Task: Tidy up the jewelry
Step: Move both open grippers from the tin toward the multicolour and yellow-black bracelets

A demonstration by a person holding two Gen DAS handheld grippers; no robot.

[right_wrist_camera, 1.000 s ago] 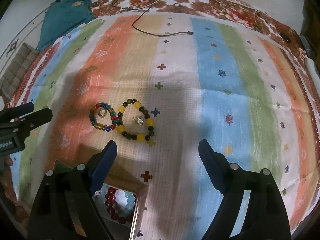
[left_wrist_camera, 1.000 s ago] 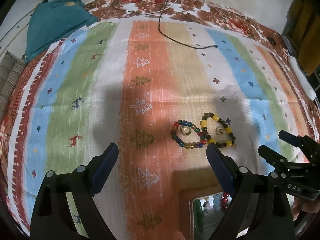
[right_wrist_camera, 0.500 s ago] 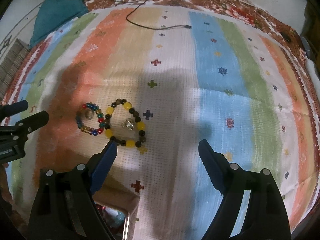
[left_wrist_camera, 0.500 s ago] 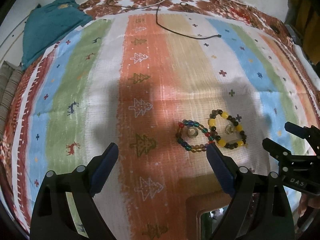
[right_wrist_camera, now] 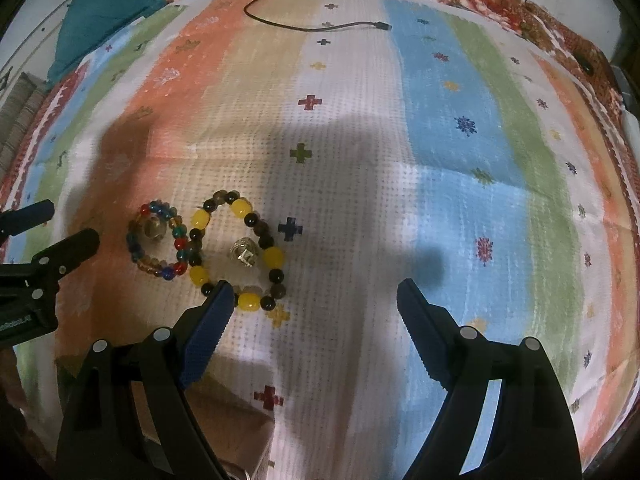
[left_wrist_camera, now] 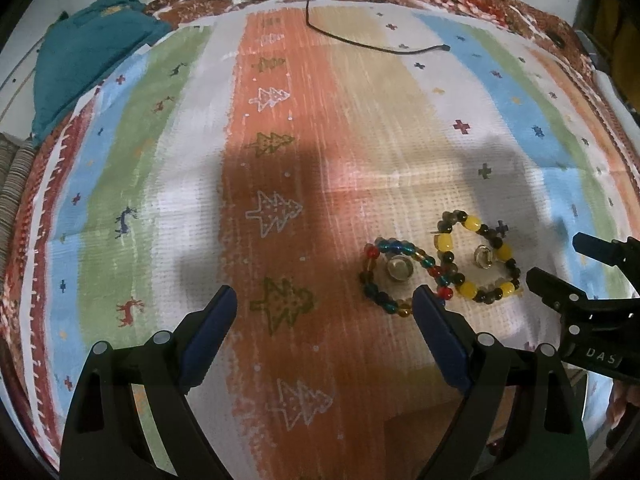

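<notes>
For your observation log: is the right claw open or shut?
Open: the right claw has blue pads wide apart, gripping nothing.

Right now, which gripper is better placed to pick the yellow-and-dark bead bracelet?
Right gripper: open, and the yellow-and-dark bracelet lies just ahead of its left finger. The left gripper sits nearer the multicoloured bracelet.

box (right_wrist_camera: 236,412): cut off at bottom edge | contents hidden

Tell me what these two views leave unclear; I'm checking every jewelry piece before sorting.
- Box, right wrist view: contents hidden by the right tool and the bottom edge.
- Rings inside the multicolor bracelet and yellow-and-dark bracelet, left wrist view: too small and blurred for detail.
</notes>
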